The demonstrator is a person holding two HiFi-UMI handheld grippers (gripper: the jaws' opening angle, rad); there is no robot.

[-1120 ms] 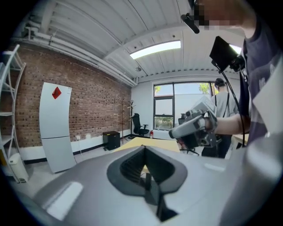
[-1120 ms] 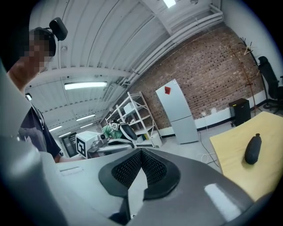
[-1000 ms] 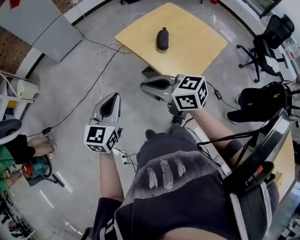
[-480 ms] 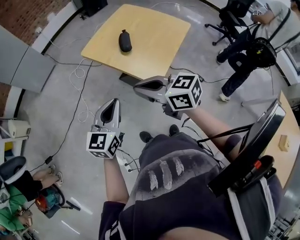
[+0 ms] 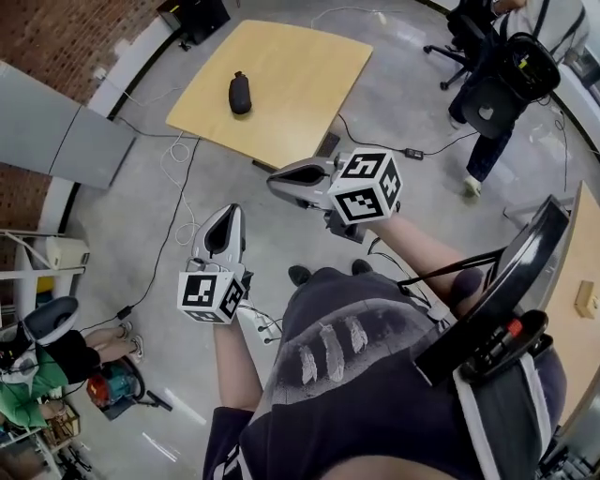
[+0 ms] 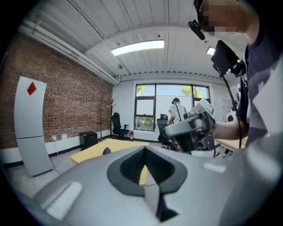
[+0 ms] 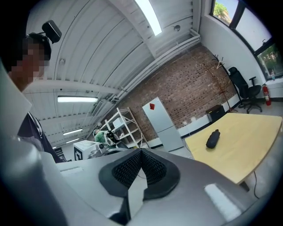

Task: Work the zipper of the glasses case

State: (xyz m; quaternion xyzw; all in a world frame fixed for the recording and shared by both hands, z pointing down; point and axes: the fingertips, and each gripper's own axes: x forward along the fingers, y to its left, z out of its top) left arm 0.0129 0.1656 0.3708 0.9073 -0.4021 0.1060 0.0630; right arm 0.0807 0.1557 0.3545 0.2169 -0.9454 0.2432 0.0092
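The black glasses case (image 5: 240,93) lies zipped on the yellow table (image 5: 291,66), far ahead of both grippers. I hold both grippers in the air above the floor, well short of the table. The left gripper (image 5: 229,210) is shut with nothing in it. So is the right gripper (image 5: 273,179), which points left toward the table's near edge. In the left gripper view the case (image 6: 106,151) is a small dark shape on the table (image 6: 90,153), seen beyond the shut jaws (image 6: 145,152). The right gripper view shows the case (image 7: 213,138) on the table (image 7: 250,141).
Cables (image 5: 178,159) trail across the grey floor, with a power strip (image 5: 261,323) near my feet. A grey cabinet (image 5: 66,131) stands at the left and a black box (image 5: 199,17) behind the table. A person (image 5: 506,66) and an office chair are at the upper right. Someone in green (image 5: 28,370) sits at the lower left.
The view has swung, so the table and case now sit further left in the picture. Both grippers stay shut and have hardly moved against my body. The person at the upper right has come into view.
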